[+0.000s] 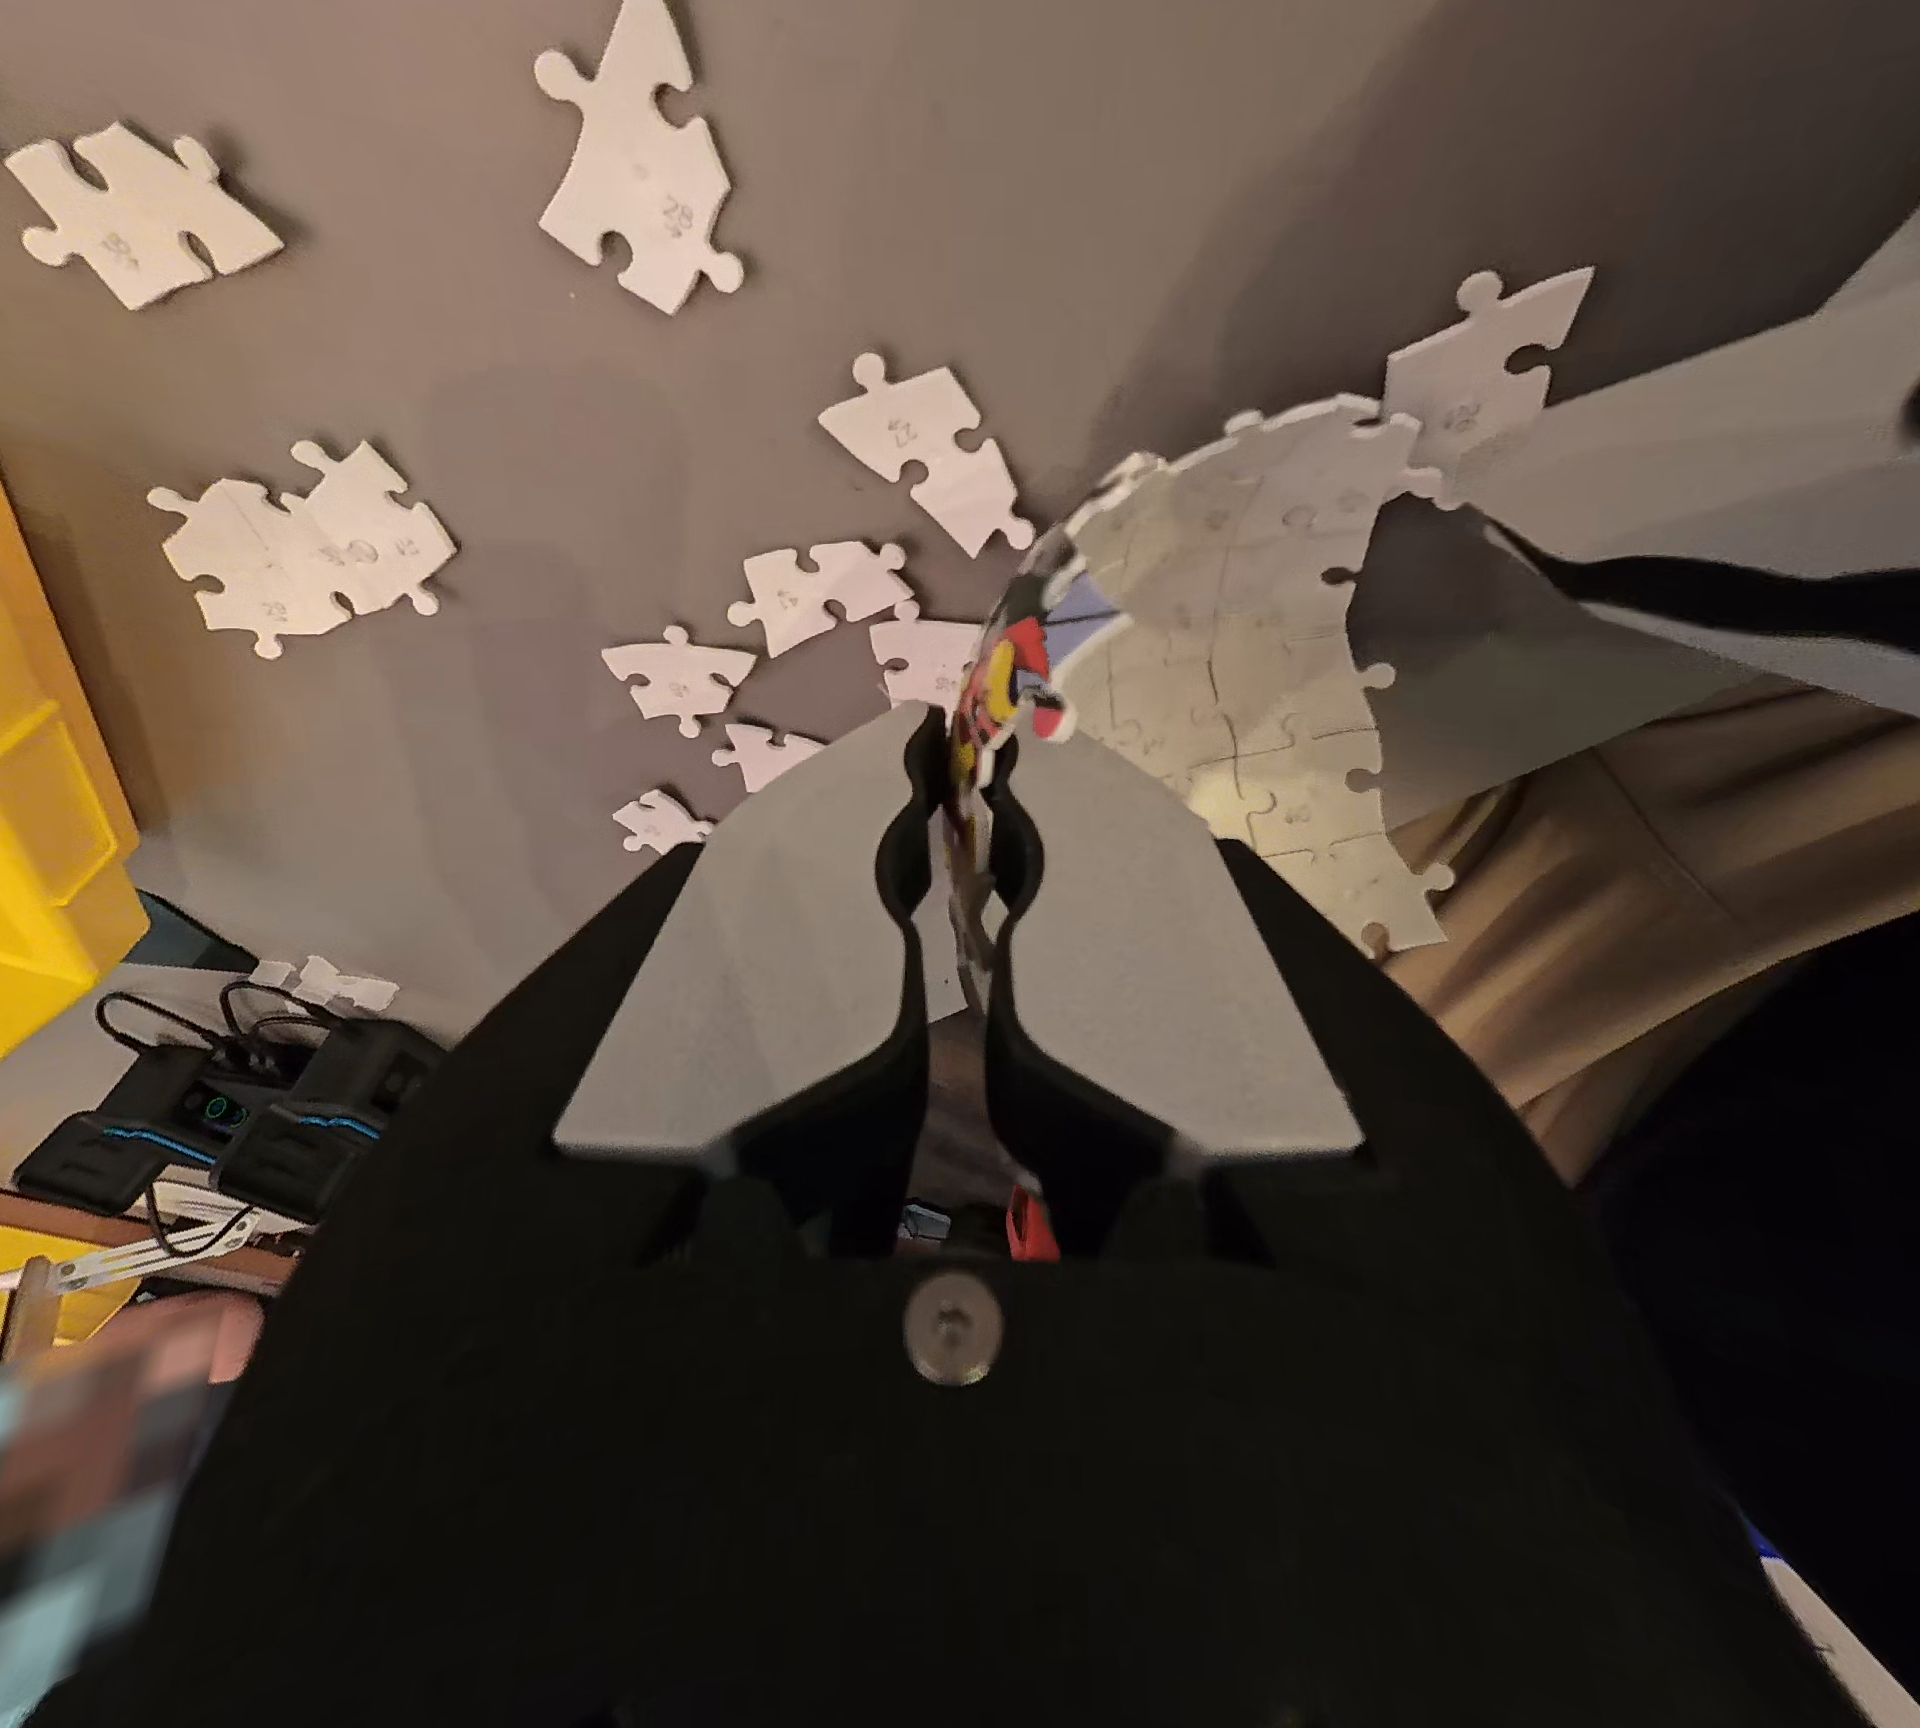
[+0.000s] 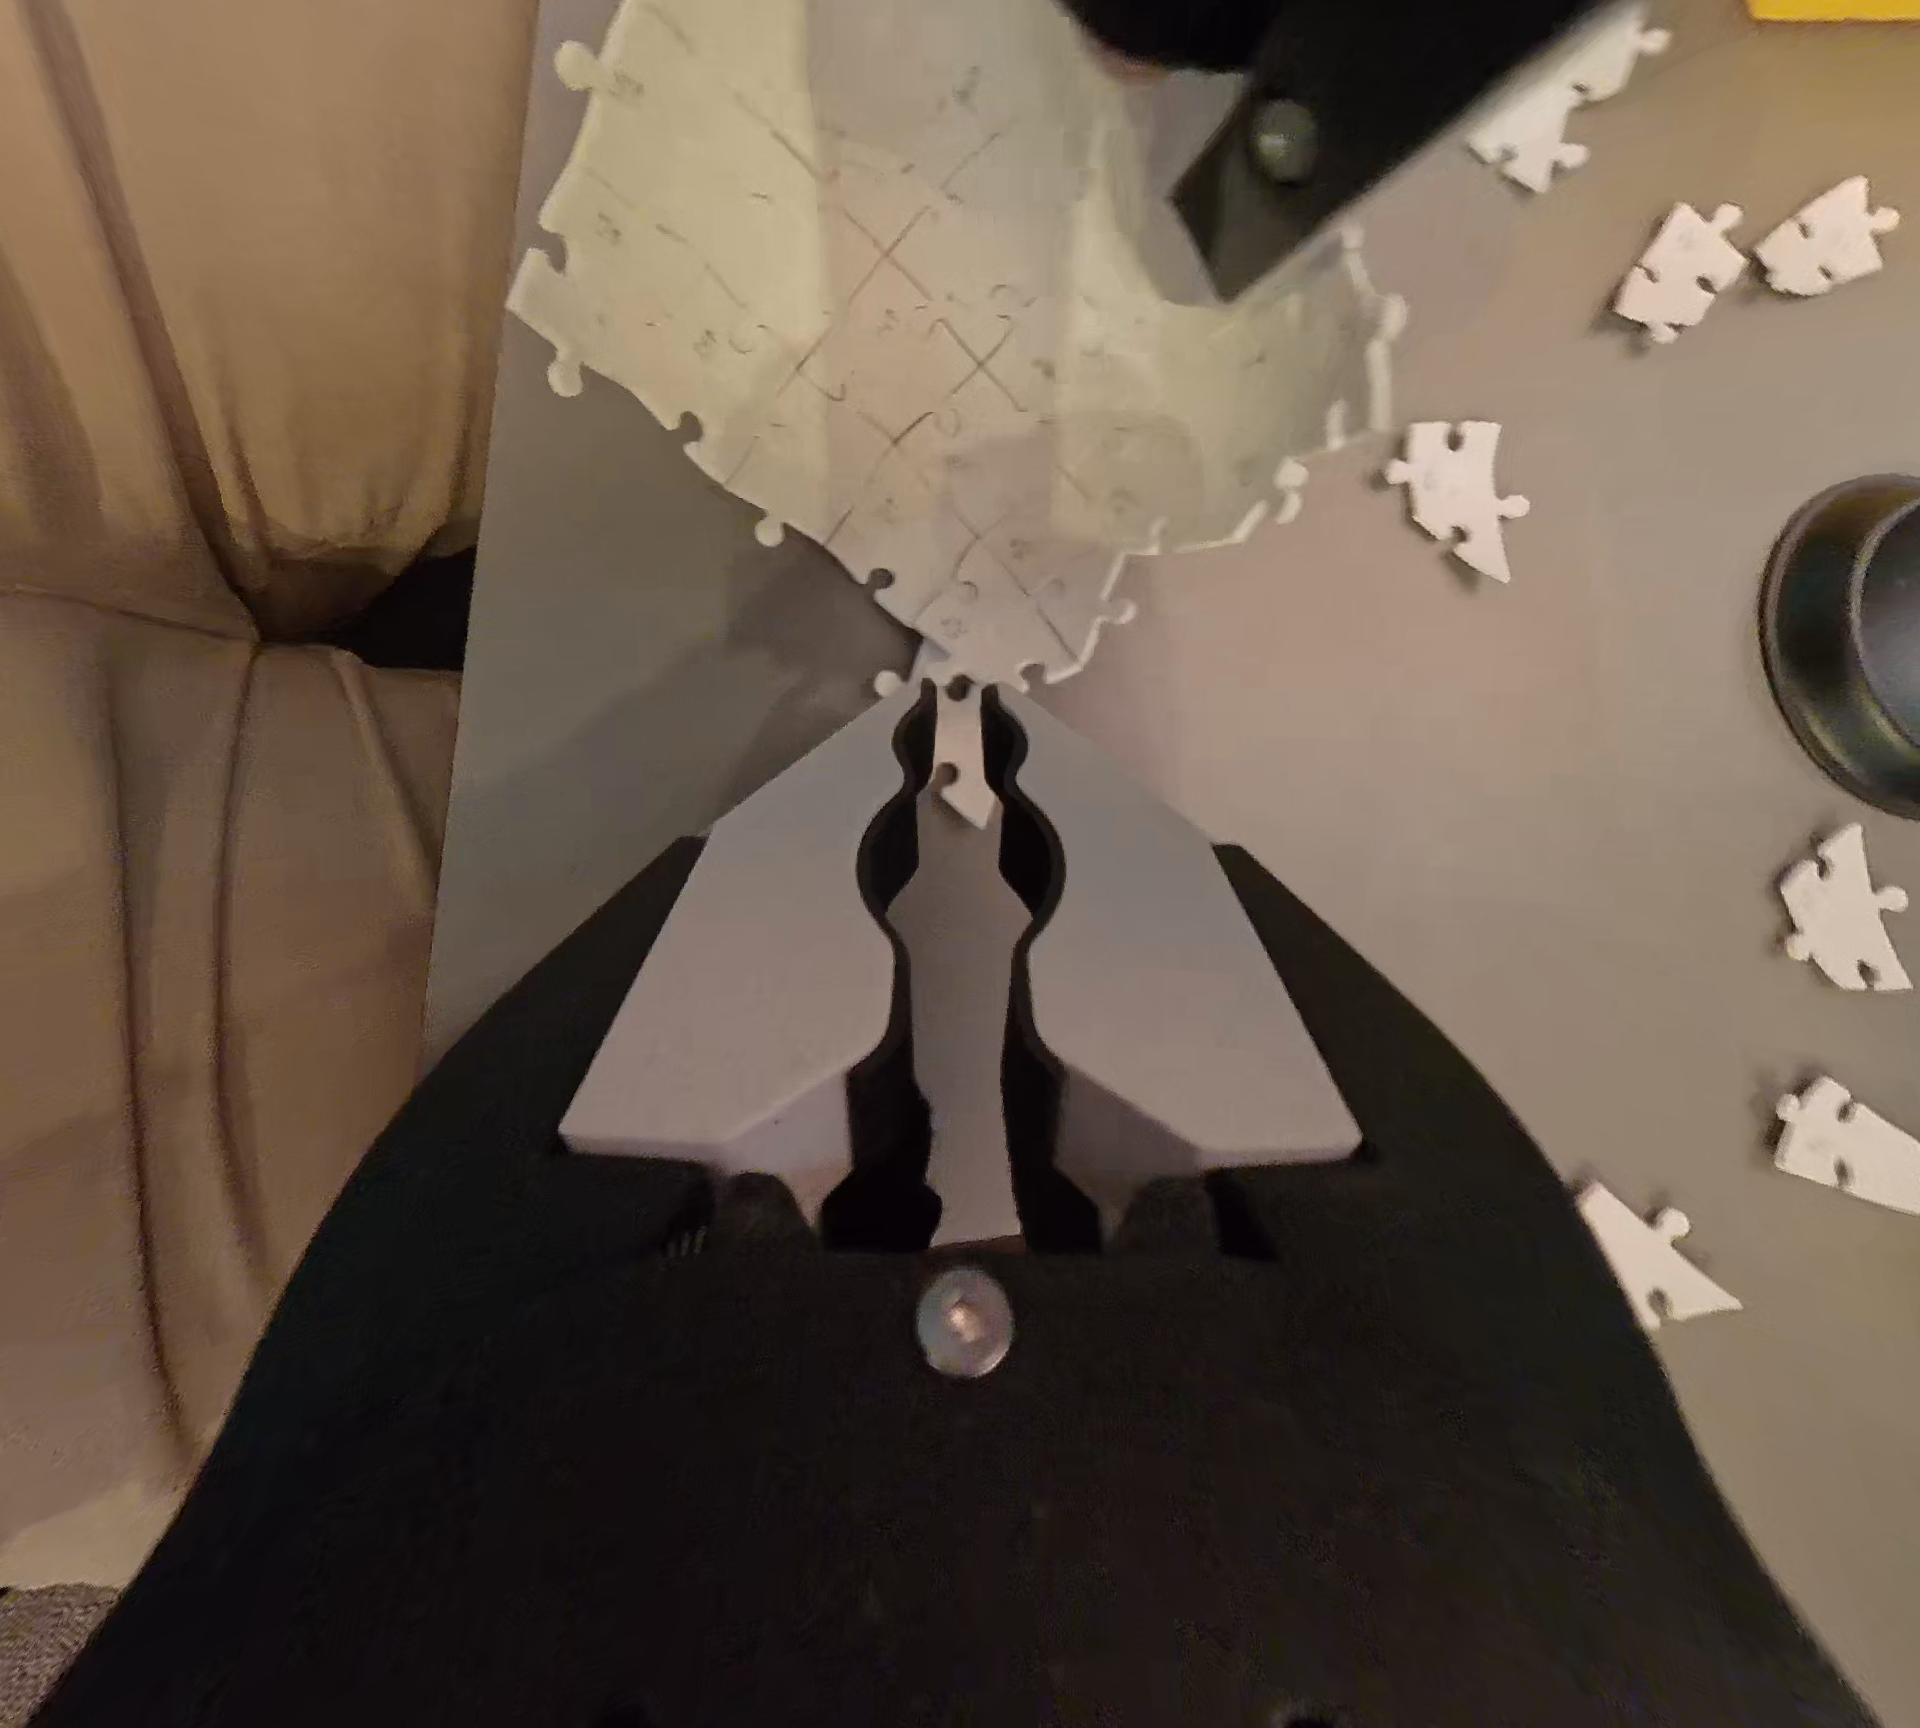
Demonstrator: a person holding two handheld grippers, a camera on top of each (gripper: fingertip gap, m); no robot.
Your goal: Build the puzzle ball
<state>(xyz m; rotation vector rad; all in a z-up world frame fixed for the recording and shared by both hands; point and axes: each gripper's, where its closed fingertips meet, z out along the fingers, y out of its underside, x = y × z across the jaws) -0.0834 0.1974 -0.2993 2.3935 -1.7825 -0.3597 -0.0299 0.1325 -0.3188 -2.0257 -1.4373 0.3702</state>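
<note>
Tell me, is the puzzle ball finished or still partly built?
Partly built: the puzzle ball is an open curved shell with jagged edges, and loose pieces lie on the table.

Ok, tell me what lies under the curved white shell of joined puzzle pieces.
Under the curved white shell of joined puzzle pieces only the grey table and its edge show; loose white puzzle pieces lie beside it. Whatever sits directly beneath is covered.

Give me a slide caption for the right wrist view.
Right gripper pinches a loose piece against the rim of the half-built puzzle shell, spare pieces scattered on the grey table.
</note>
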